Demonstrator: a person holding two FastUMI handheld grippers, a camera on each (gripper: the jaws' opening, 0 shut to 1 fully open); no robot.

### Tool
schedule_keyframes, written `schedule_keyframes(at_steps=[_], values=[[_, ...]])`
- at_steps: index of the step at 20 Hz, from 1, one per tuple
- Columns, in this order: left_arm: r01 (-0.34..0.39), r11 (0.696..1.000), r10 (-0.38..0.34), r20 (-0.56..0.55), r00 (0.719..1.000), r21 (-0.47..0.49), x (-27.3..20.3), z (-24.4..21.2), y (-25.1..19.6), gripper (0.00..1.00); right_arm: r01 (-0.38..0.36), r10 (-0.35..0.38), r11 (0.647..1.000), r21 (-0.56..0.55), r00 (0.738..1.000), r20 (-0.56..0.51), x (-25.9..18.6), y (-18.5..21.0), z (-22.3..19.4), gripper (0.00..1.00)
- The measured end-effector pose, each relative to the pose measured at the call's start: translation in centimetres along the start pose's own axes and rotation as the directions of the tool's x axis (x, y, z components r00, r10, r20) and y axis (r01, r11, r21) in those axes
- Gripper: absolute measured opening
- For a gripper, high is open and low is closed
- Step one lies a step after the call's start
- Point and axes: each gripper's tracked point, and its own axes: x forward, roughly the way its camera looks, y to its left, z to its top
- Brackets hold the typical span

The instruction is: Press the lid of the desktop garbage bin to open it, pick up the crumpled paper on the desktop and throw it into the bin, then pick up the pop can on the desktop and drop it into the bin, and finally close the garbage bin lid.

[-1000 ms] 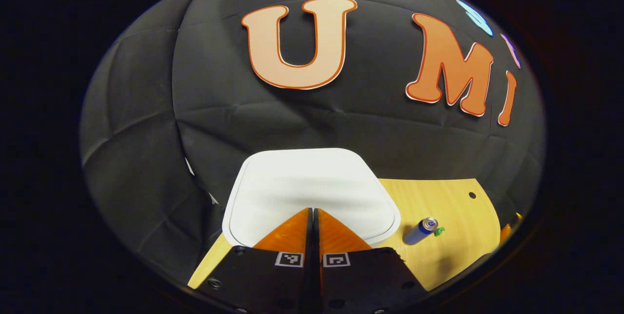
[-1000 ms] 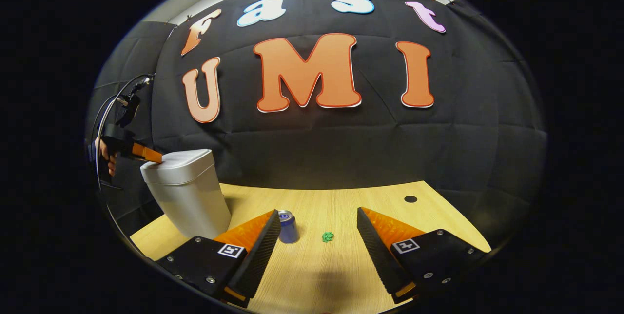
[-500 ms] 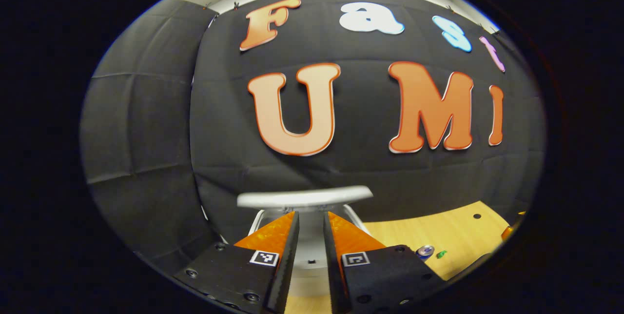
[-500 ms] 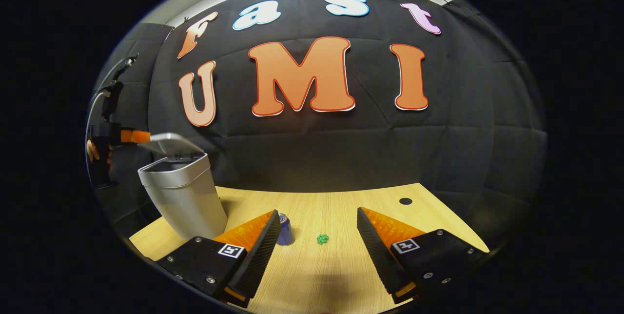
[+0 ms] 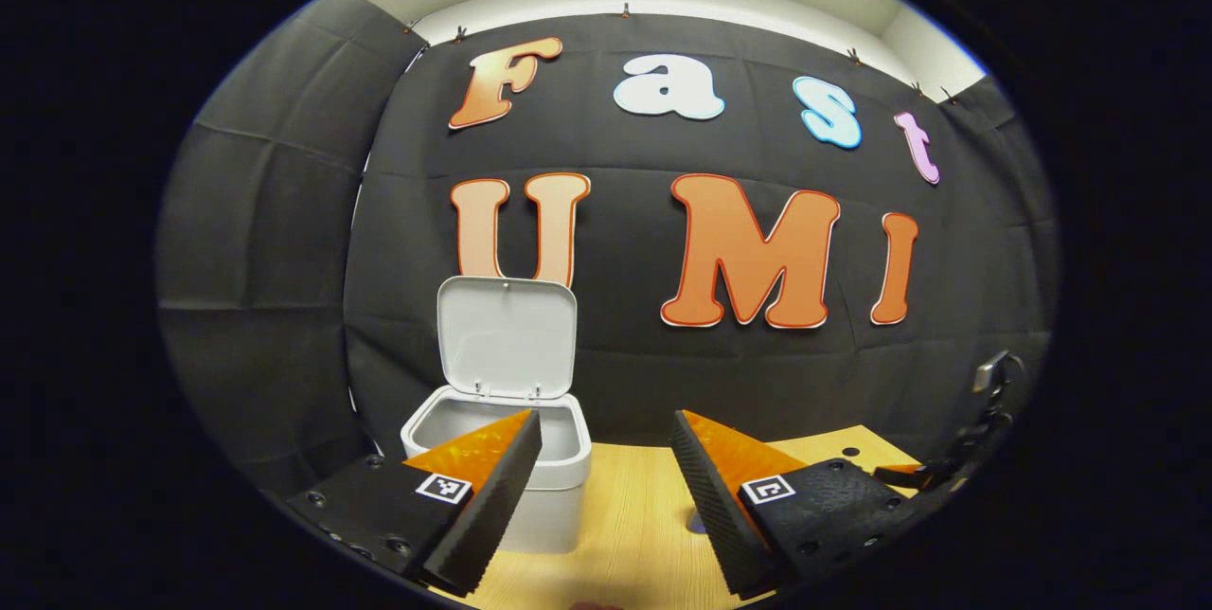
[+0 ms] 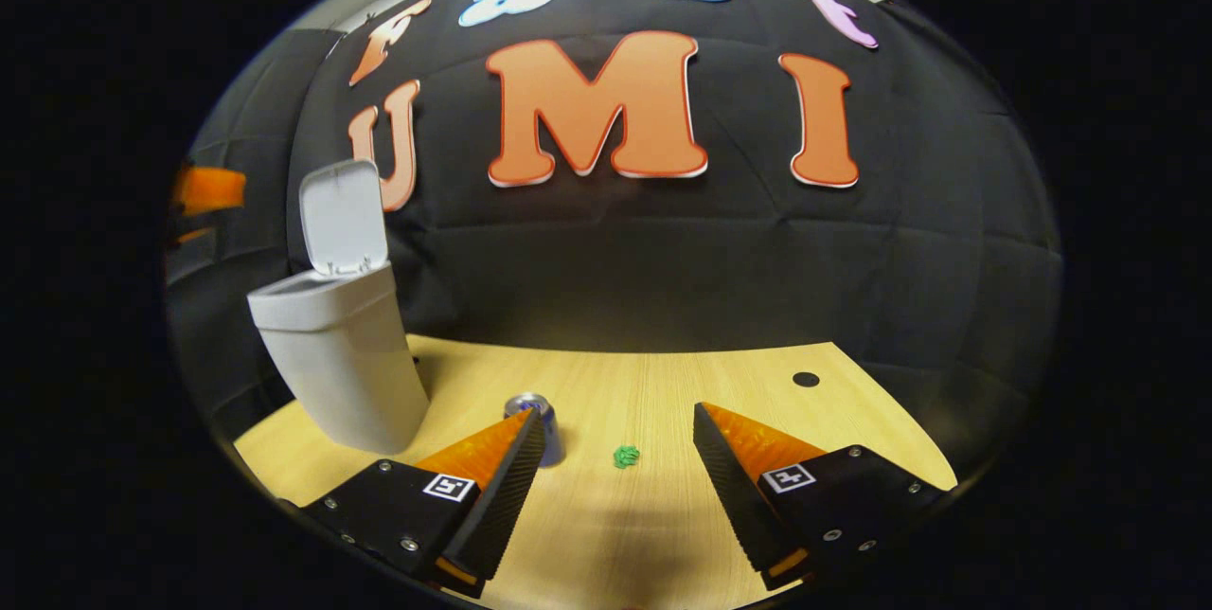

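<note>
The white garbage bin [image 5: 559, 482] stands on the wooden desk with its lid [image 5: 507, 335] swung upright. My left gripper [image 5: 605, 416] is open, back from the bin, which lies ahead and to the left, partly behind one finger. In the right gripper view the bin [image 6: 336, 364] stands at the left with its lid [image 6: 341, 217] raised. A small green crumpled paper [image 6: 625, 456] lies on the desk ahead of my open right gripper [image 6: 620, 411]. The pop can [image 6: 535, 406] is just left of the paper, half hidden behind my finger.
The wooden desk [image 6: 663, 383] has a round cable hole [image 6: 806, 379] at the far right. The black booth wall rises right behind the desk. The other gripper [image 5: 933, 473] shows at the right edge of the left gripper view.
The bin lid has sprung from closed to fully upright. My left gripper has come off the lid, drawn back and opened. The right gripper has barely moved.
</note>
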Motion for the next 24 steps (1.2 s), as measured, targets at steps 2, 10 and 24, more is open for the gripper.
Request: schedule_keyframes(at_steps=[2, 10, 24], values=[[-0.001, 1.0, 0.0, 0.008, 1.0, 0.031, -0.8, 0.5, -0.7, 0.88, -0.015, 0.014, 1.0, -0.007, 0.998, -0.055, 3.5, 0.5, -2.3, 0.94], [-0.086, 0.98, 0.085, 0.016, 0.996, 0.178, -2.3, 1.8, -0.1, 0.88, 0.028, -0.038, 0.999, -0.038, 0.953, -0.3, 13.1, -1.0, -12.3, 0.87], [-0.123, 0.975, 0.132, -0.041, 0.99, 0.188, -2.4, 0.0, 0.7, 0.87, 0.022, -0.018, 1.0, 0.006, 0.918, -0.396, 14.8, 0.4, -14.5, 0.16]])
